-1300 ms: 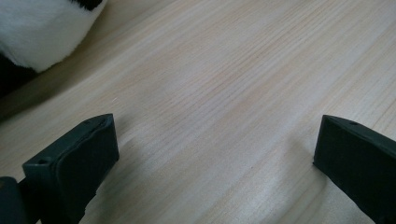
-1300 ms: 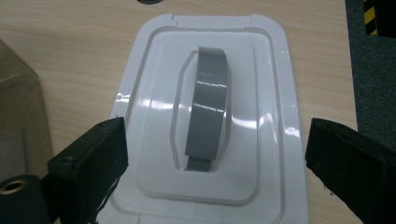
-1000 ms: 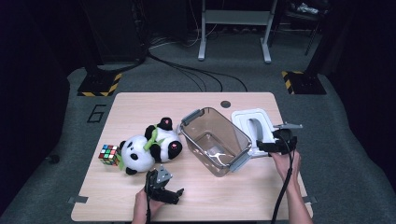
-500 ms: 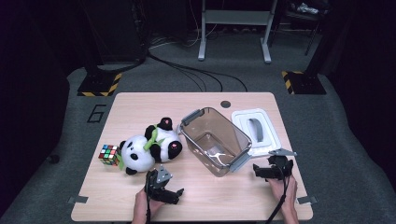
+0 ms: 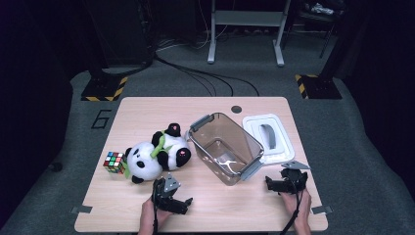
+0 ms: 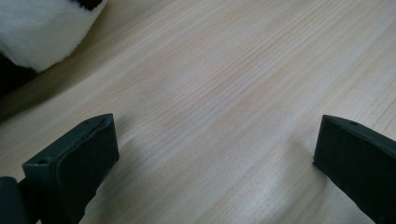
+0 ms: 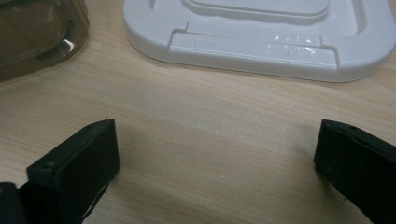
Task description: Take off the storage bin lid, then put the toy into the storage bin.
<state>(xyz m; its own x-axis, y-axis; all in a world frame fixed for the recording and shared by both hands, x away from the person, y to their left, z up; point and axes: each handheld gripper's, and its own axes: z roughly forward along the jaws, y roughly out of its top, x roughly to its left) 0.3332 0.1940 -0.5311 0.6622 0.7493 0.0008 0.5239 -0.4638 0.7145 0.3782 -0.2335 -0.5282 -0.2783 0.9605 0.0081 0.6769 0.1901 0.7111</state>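
From my seat at the controls I see both grippers low over the table [image 5: 122, 112], near its front edge. My left gripper [image 5: 172, 197] has its jaws spread wide with nothing between them but bare wood; its own camera catches a bit of the panda [image 6: 42, 28] at the upper left, near but not touching the jaws. My right gripper [image 5: 286, 183] is also wide and holds nothing, sitting over bare wood just in front of the lid [image 7: 261, 32], apart from it. The lid lies flat on the table at the right, white with a grey handle, and in the high view its left edge meets or slips behind the tub's rim; I cannot tell which. The tub [image 5: 225, 147] is clear and brownish, standing open in the middle of the table, set at an angle, with grey latches at two ends. The panda lies on its side just left of the tub, and a cube [image 5: 114, 162] sits just beside the panda, near the table's left edge. A hand [image 5: 298, 208] grips the right gripper from below.
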